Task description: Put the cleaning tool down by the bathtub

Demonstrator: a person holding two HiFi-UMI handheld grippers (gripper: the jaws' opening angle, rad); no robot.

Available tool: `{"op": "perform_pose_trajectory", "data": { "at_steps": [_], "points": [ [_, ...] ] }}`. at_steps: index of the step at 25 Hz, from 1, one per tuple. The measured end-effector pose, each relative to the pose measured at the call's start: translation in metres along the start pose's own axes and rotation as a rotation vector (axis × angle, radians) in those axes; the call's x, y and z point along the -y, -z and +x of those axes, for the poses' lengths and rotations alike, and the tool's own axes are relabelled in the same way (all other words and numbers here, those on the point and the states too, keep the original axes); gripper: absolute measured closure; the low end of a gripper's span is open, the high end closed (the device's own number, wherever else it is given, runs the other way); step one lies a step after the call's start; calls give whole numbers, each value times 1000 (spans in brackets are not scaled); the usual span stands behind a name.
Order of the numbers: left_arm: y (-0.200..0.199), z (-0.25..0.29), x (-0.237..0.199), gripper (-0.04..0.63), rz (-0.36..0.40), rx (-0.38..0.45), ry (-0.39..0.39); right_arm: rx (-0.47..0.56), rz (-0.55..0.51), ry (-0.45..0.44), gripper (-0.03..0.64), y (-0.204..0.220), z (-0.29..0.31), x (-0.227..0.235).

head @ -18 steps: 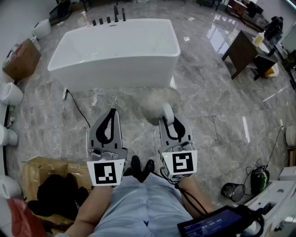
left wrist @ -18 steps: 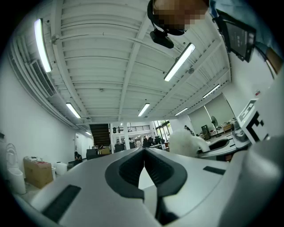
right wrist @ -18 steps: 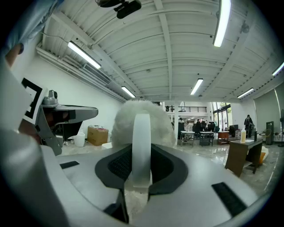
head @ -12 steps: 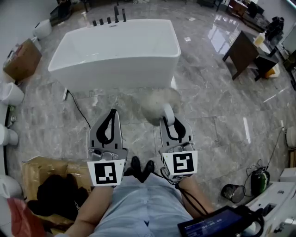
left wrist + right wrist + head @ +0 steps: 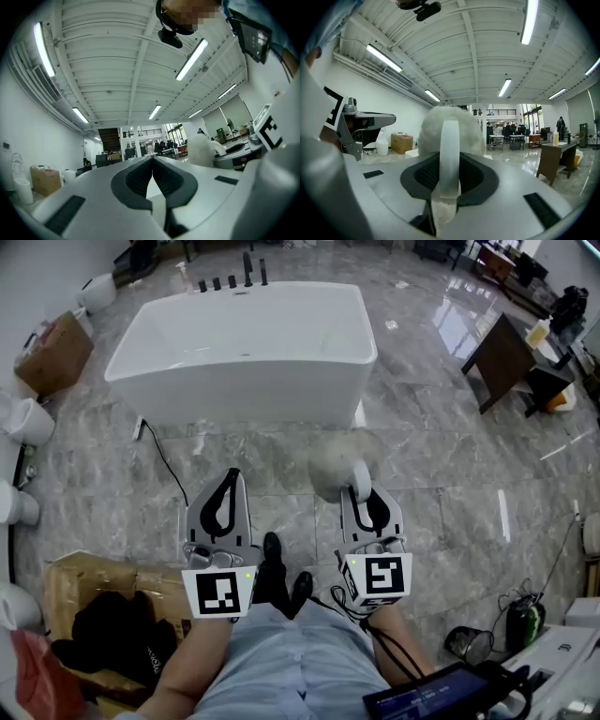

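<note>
Now: right hand-held gripper (image 5: 362,489) clamps cleaning tool (image 5: 335,463); left hand-held gripper (image 5: 230,478) closed; open floor (image 5: 427,451) beside bathtub (image 5: 246,388).

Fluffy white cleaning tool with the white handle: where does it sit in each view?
Head view: fluffy white cleaning tool at centre, ahead of the right hand-held gripper.
Left gripper view: right of centre.
Right gripper view: dead centre, handle clamped in the jaws.
Shared landmark: brown cardboard box by the wall.
</note>
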State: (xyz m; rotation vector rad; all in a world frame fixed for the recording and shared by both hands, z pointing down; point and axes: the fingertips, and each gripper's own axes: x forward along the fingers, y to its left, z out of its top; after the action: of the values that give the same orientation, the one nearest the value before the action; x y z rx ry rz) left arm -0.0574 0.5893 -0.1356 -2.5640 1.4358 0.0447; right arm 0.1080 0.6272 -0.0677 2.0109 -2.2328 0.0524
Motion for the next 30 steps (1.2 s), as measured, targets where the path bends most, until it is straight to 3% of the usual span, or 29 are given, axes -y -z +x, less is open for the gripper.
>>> {"op": "perform_pose_trajectory", "data": {
  "at_steps": [10, 18, 30],
  "points": [
    [38, 53, -44, 578, -4, -31, -34, -38, 4, -4, 520, 14, 75, 3],
    [83, 147, -107, 578, 31, -77, -25, -73, 10, -26, 520, 20, 197, 5],
    [101, 269, -197, 578, 28, -59, -27, -48, 11, -24, 520, -9, 343, 7]
  ]
}}
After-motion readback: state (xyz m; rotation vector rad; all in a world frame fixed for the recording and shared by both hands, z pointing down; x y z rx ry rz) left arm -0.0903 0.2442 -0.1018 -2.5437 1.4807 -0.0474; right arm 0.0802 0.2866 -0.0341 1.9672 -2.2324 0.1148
